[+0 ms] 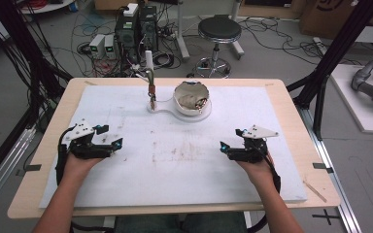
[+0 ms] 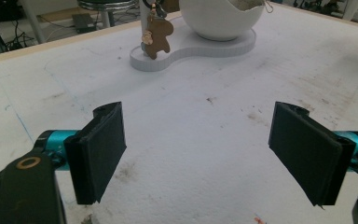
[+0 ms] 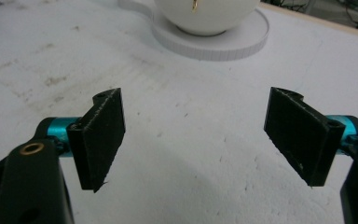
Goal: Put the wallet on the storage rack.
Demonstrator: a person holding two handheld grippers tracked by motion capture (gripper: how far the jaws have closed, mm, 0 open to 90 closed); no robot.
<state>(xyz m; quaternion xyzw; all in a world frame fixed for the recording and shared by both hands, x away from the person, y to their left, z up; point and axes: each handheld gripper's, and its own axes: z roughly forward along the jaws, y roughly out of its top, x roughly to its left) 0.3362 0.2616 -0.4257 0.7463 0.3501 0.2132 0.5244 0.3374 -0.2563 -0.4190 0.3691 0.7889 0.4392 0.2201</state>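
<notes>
Over the white mat, both sets of tongs sat spread wide with nothing in them — left gripper and right gripper well apart, each near its own side. Far back, the white bowl held some crumpled brownish stuff I couldn't identify, on its white base — with a brown charm hanging just beside it.

The bowl's jumbled contents, perhaps trinkets, are too small to tell.

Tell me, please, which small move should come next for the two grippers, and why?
Probably move the left gripper forward toward the brown bear-shaped charm hanging on the white stand. Both the left and the right gripper rest open and empty on the white foam mat, and the charm hangs nearer the left side.
</notes>
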